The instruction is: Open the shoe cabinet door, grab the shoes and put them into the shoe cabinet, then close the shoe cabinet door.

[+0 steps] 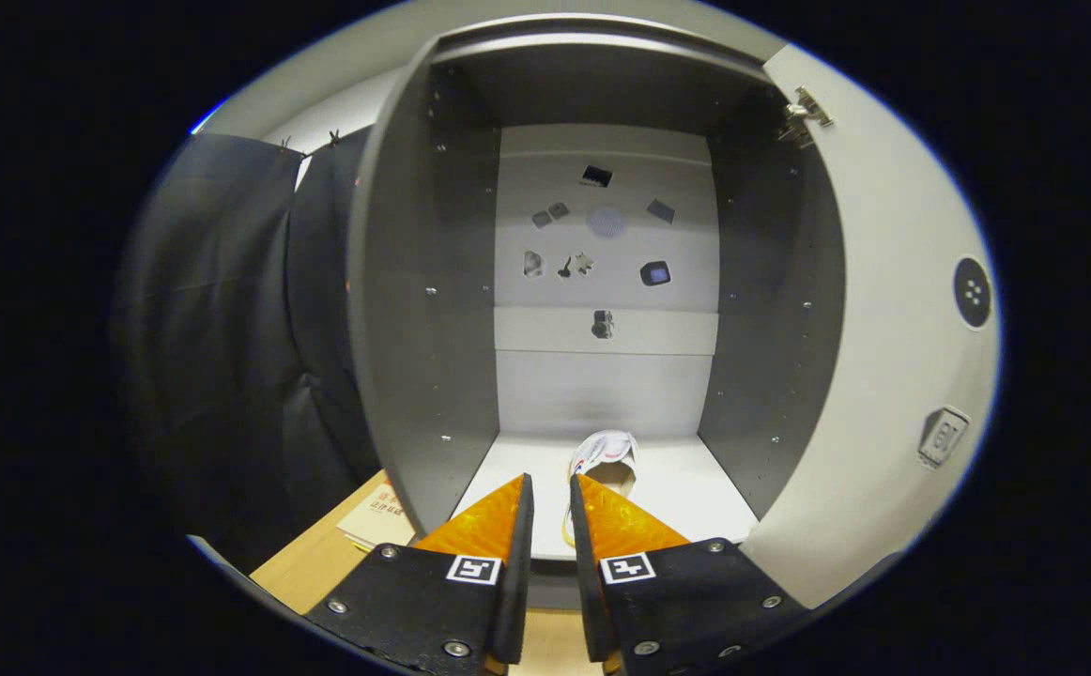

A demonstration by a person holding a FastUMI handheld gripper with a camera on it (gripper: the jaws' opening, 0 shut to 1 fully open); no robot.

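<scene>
The shoe cabinet (423,310) stands open in front of me, its door (883,376) swung out to the right. A white shoe (606,451) lies on the cabinet floor, toe toward the back wall, its heel end hidden behind my right finger. My gripper (551,481) is at the cabinet's front edge. Its fingers are nearly together, and a thin strip of the shoe's rim runs down the narrow gap between them.
Small stickers dot the cabinet's back wall (606,235). The door carries a dark round knob (973,291) and a hinge (804,113) at its top. A paper booklet (376,521) lies on the wooden surface left of the cabinet, beside the black cloth wall (226,329).
</scene>
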